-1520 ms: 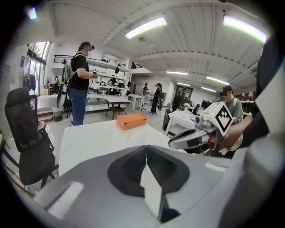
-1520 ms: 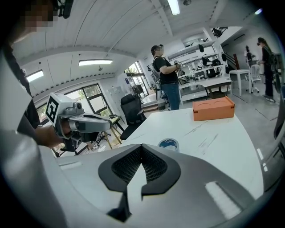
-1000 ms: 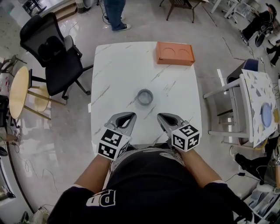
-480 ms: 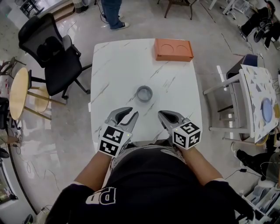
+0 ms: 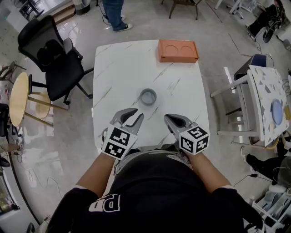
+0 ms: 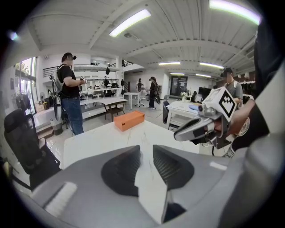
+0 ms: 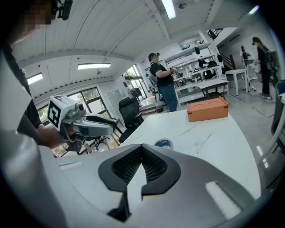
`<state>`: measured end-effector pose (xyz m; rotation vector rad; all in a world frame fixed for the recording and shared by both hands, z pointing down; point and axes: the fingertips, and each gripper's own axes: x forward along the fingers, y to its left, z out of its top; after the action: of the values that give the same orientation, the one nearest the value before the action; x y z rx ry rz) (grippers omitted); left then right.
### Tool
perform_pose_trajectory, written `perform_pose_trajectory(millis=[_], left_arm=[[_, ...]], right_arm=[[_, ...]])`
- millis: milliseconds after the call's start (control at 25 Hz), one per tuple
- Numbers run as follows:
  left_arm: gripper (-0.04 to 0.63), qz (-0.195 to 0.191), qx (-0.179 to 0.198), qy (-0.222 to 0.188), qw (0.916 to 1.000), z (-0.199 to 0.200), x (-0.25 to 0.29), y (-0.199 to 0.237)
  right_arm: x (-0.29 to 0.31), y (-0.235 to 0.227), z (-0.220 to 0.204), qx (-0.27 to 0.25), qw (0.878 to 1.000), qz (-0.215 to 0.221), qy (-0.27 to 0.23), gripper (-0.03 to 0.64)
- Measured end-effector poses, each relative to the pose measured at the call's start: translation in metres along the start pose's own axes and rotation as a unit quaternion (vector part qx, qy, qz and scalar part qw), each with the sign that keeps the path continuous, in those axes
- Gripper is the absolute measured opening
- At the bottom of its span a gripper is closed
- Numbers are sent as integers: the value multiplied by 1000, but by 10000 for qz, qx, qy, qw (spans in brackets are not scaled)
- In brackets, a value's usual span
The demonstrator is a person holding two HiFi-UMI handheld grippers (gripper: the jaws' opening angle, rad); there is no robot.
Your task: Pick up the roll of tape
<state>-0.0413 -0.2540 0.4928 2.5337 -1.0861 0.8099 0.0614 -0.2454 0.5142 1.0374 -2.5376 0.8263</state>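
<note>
The grey roll of tape (image 5: 148,97) lies flat near the middle of the white marble table (image 5: 122,63). My left gripper (image 5: 137,113) hovers just short of the roll on its near left, jaws parted and empty. In the left gripper view the left gripper (image 6: 147,150) shows a narrow gap, and the roll is hidden behind the jaws. My right gripper (image 5: 166,118) sits near the table's front edge, to the roll's near right, shut on nothing. In the right gripper view the roll (image 7: 163,143) shows just past the closed tips of the right gripper (image 7: 141,147).
An orange box (image 5: 178,50) rests at the table's far right edge. A black office chair (image 5: 50,54) and a round wooden table (image 5: 18,95) stand to the left. A white side table (image 5: 268,109) is on the right. A person (image 5: 113,13) stands beyond the far edge.
The left gripper's jaws have spread apart from nearly closed. Both grippers have stayed near the front edge, and the roll has not moved on the table.
</note>
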Motion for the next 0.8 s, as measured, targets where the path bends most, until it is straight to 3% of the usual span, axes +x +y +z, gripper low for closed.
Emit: perform_pose_trajectory(millis=[320, 520, 800], left_arm=[[152, -195, 947, 399, 9945, 5, 37, -12], [152, -93, 1671, 777, 9828, -8, 73, -6], [152, -220, 2019, 1284, 9707, -31, 109, -1]], right_arm=[[-9, -6, -4, 81, 9999, -58, -97, -2], [-14, -15, -4, 137, 9997, -149, -160, -2], [-19, -23, -6, 197, 9995, -208, -163, -2]])
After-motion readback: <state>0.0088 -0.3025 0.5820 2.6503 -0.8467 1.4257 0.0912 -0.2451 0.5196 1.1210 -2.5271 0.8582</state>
